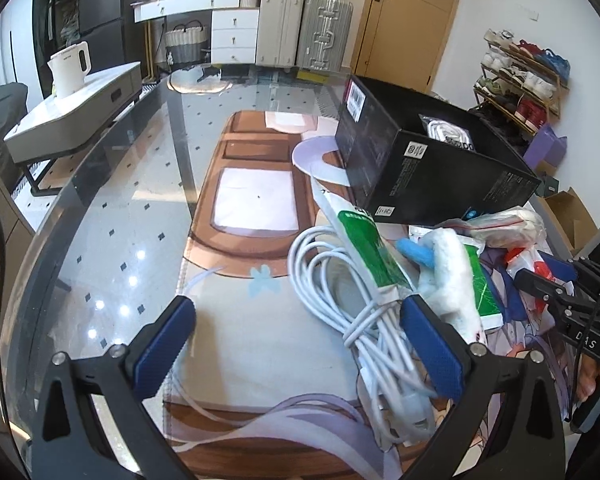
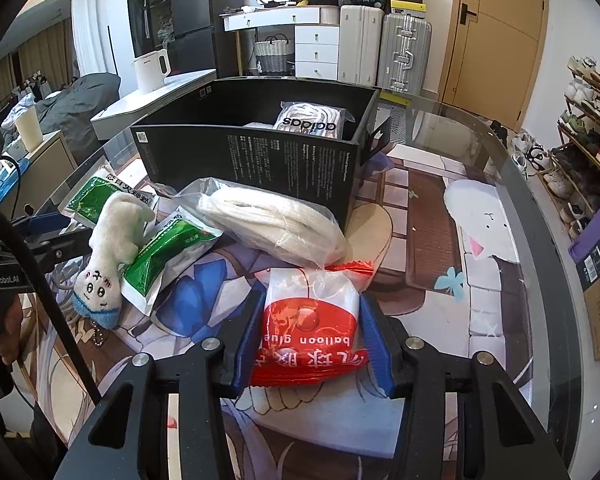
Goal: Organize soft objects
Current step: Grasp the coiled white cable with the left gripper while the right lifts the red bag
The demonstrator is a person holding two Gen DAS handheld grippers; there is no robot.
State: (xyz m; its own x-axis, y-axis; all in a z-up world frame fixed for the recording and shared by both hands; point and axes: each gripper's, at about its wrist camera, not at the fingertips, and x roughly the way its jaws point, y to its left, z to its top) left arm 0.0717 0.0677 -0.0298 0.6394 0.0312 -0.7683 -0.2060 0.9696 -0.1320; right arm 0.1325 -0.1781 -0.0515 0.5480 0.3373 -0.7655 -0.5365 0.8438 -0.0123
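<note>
right gripper [image 2: 308,336]: jaws set on either side of the red pouch [image 2: 310,320], blue pads pressing its two edges, lower centre of the right wrist view. the pouch is gripped, its base low over the mat [image 2: 440,264] or resting on it; which, cannot be told.

left gripper [image 1: 296,340]: jaws wide apart, nothing between them. the right pad sits just beside the cable [image 1: 340,276], lower centre of the left wrist view; contact cannot be confirmed.

location of items: the box [image 2: 260,152] stands open at upper centre of the right wrist view, with an adidas bag [image 2: 312,120] already inside. in front of it, on the desk [image 2: 520,184], lie the towel bag [image 2: 276,220], two green packets [image 2: 168,256] and the plush [image 2: 112,248], overlapping one another at centre left.

handling, judged:
- red pouch: thin plastic film, light, contents appear soft. film is slick and will crumple, so it may slide under a light squeeze. the present hold across the middle width looks sound; a hold on the top seal would be less secure.
- towel bag: bulky, limp, will sag at both ends. take it at mid-length.
- plush: light, compressible, good friction. grip the body, not the chain.
- cable: springy loops, likely to unravel. take it at the bound waist.

nothing here appears fragile. main risk is film slipping from the pads over the box rim.
</note>
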